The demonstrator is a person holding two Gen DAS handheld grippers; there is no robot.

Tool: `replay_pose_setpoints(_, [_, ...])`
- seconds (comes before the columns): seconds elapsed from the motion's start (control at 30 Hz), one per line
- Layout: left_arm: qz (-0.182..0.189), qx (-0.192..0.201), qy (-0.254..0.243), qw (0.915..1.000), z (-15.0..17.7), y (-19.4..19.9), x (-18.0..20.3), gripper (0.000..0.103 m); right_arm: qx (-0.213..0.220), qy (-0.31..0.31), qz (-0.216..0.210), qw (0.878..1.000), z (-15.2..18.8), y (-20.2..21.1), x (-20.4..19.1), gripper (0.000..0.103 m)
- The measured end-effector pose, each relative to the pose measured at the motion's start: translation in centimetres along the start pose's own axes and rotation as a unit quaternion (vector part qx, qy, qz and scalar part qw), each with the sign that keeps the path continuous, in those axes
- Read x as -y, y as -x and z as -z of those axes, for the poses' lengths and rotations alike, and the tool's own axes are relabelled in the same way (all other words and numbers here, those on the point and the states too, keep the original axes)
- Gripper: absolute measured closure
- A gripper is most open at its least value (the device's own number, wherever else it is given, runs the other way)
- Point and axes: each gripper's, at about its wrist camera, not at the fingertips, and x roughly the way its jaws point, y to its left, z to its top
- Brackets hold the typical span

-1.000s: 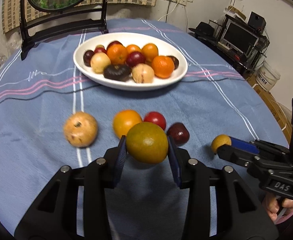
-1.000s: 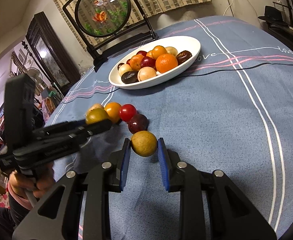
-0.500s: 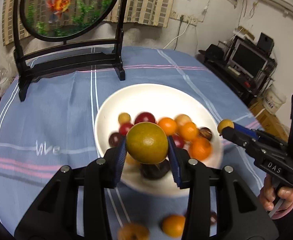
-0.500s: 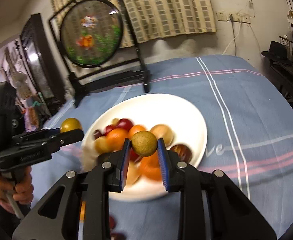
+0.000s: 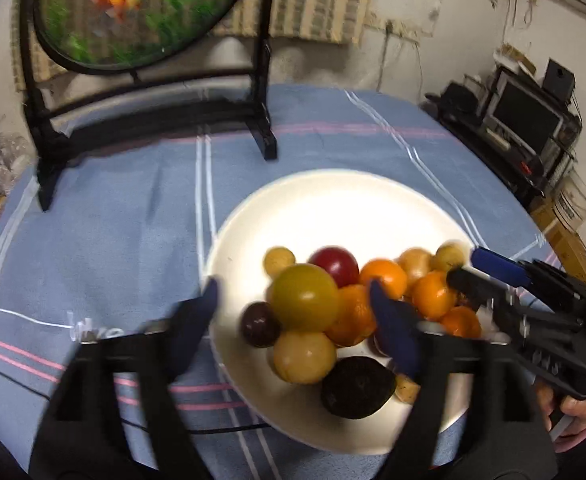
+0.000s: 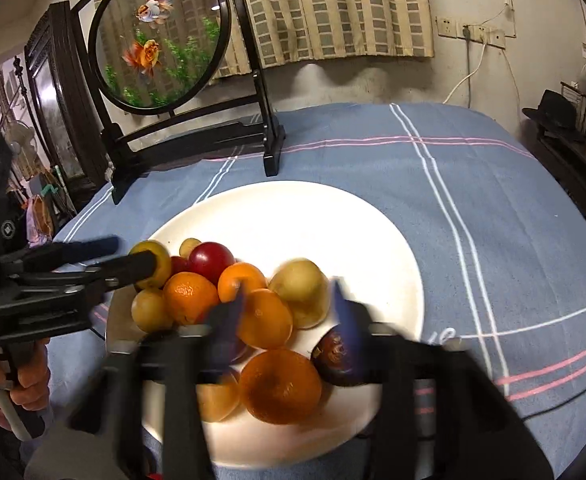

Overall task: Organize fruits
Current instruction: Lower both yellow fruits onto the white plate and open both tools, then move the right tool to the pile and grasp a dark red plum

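Both our grippers — left (image 5: 293, 312), right (image 6: 289, 312) — are opening over the wide white ceramic plate (image 5: 333, 196). The round yellow-green fruit (image 5: 305, 298) sits loose between the left jaws, atop the heaped fruit. We judge this delivery nearly done — whether fruit remains elsewhere, we cannot tell.

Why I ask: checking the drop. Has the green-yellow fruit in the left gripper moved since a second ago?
Yes. The green-yellow fruit went from above the bare cloth to the white plate; the left gripper is opening around it.
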Motion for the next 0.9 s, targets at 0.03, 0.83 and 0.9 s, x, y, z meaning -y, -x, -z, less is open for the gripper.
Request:
replay_pose_setpoints(0.03, [-0.003, 0.011, -0.002, 0.9999, -0.1, 0.8, 0.0, 0.017, 0.011, -0.003, 0.000, 1.000, 0.0, 0.8, 0.0, 0.042])
replay_pose_setpoints(0.83, [-0.024, -0.015, 0.050, 0.9983, 17.0, 11.7, -1.8, 0.004, -0.085, 0.069, -0.027, 0.994, 13.0, 9.2, -5.9, 0.040])
replay_pose_setpoints(0.9, [-0.036, -0.013, 0.044, 0.9983, 17.7, 11.7, -1.6, 0.004, -0.089, 0.073, -0.018, 0.993, 13.5, 9.0, -6.1, 0.040])
